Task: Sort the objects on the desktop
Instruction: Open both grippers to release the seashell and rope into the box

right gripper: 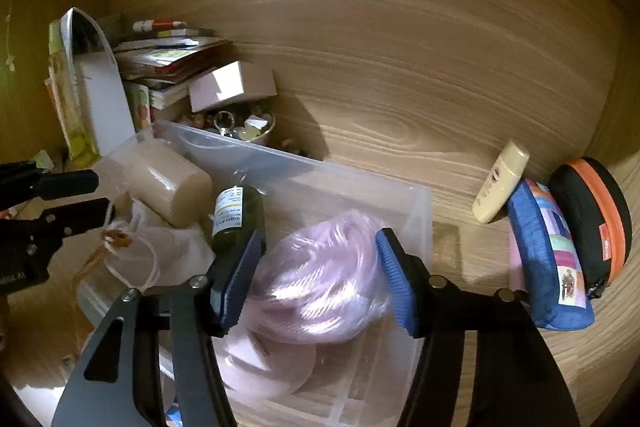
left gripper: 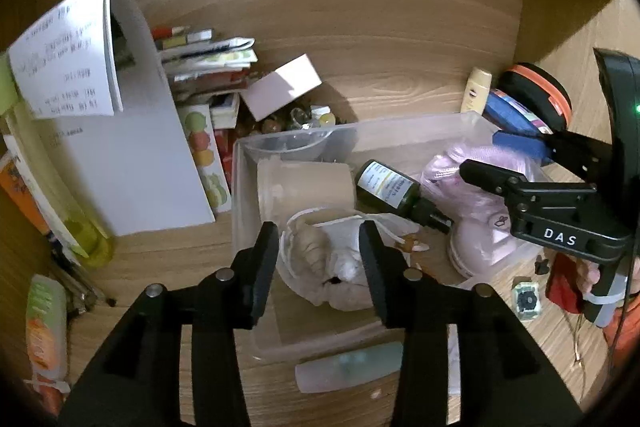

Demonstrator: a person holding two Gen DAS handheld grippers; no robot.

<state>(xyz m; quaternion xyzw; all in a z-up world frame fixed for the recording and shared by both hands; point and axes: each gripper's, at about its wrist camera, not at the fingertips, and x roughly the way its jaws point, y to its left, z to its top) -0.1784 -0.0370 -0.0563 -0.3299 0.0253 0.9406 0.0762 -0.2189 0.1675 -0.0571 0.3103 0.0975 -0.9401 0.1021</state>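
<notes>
Wood-grain counter [right gripper: 460,131] carries a clear bin [right gripper: 416,211] at frame centre. Inside it, the pink bagged bundle [right gripper: 320,283] looks soft, light and slippery; best pinched mid-bulge. The right hand-held gripper [right gripper: 316,279] is wide open astride it, gripping nothing. Only the left view shows the left hand-held gripper [left gripper: 318,263], open and empty, above a pale drawstring pouch [left gripper: 340,259]

In the bin [right gripper: 416,211] we see a bottle [right gripper: 236,215] lying between a jar [right gripper: 172,183] on its left and a bagged bundle [right gripper: 320,283] on its right. Right of the bin, a tube [right gripper: 500,187], a pouch [right gripper: 548,255] and a round case [right gripper: 592,219] lean along the back wall, while books [right gripper: 168,59] are stacked behind the bin to the left.
</notes>
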